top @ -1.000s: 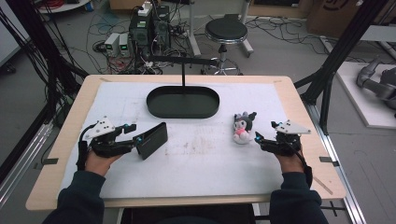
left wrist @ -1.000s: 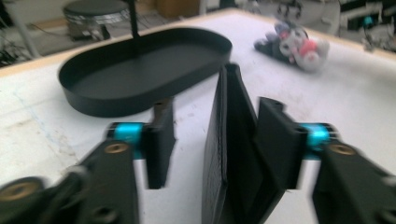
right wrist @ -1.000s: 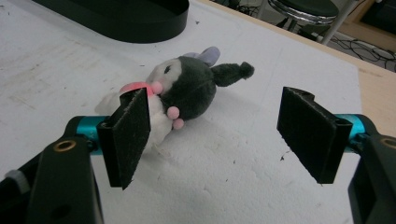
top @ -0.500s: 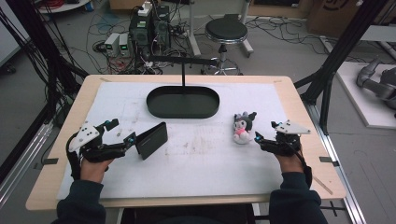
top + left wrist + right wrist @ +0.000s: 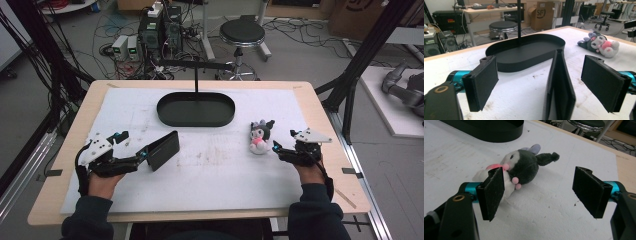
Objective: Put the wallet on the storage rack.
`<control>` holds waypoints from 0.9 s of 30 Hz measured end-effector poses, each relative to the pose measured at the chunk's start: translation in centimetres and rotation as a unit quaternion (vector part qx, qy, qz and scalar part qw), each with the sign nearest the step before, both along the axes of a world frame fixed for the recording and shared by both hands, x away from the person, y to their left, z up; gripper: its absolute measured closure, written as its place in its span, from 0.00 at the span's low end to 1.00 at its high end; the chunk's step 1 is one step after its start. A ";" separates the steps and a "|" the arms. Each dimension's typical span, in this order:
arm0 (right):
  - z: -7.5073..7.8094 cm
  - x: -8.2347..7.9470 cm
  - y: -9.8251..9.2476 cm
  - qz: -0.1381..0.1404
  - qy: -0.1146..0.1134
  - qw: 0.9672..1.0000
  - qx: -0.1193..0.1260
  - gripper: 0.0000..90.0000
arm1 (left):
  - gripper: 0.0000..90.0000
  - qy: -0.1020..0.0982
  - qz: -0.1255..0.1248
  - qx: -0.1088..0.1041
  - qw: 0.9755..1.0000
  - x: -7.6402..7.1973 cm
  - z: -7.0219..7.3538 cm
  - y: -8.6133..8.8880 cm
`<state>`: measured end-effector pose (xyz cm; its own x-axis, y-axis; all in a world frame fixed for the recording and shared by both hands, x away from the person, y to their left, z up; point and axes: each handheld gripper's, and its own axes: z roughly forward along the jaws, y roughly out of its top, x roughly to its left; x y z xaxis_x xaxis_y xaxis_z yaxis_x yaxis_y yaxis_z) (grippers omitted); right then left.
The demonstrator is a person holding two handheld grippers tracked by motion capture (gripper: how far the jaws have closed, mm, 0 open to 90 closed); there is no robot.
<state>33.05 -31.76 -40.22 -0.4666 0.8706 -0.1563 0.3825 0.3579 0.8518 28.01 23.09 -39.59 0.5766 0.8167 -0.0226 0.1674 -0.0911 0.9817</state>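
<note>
Nearest the person, the left gripper [image 5: 142, 156] has just been opening; its jaws now stand wide with the black wallet [image 5: 559, 87] upright between them, pads clear of it. The right gripper [image 5: 276, 149] gapes too, gripping nothing, the plush [image 5: 516, 171] lying just beyond its jaws. Farther back sits the tray [image 5: 196, 119].

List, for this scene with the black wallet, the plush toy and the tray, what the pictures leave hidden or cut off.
- Wallet: its lower end is cut off by the bottom edge of the left gripper view.
- Plush toy: its lower body is hidden behind one pad of the right tongs.
- Tray: its far part is cut off by the top edge of the right gripper view.
</note>
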 end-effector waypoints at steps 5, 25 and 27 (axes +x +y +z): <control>0.0 0.0 0.0 0.000 0.000 1.000 0.000 0.29 | 0.16 0.009 -0.015 0.025 1.000 -1.0 -0.6 -1.4; -0.1 0.1 -0.1 0.004 0.002 1.000 0.001 0.29 | 0.87 0.070 -0.034 0.073 0.994 1.3 -2.3 -3.5; -0.1 0.1 -0.1 0.004 0.002 1.000 0.001 0.29 | 0.88 0.068 -0.039 0.066 0.995 1.6 -2.0 -3.4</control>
<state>33.13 -31.88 -40.29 -0.4743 0.8669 -0.1534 0.3826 0.3599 0.8509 29.56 19.68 -41.61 0.6378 0.7702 -0.0004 0.2844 -0.2350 0.9295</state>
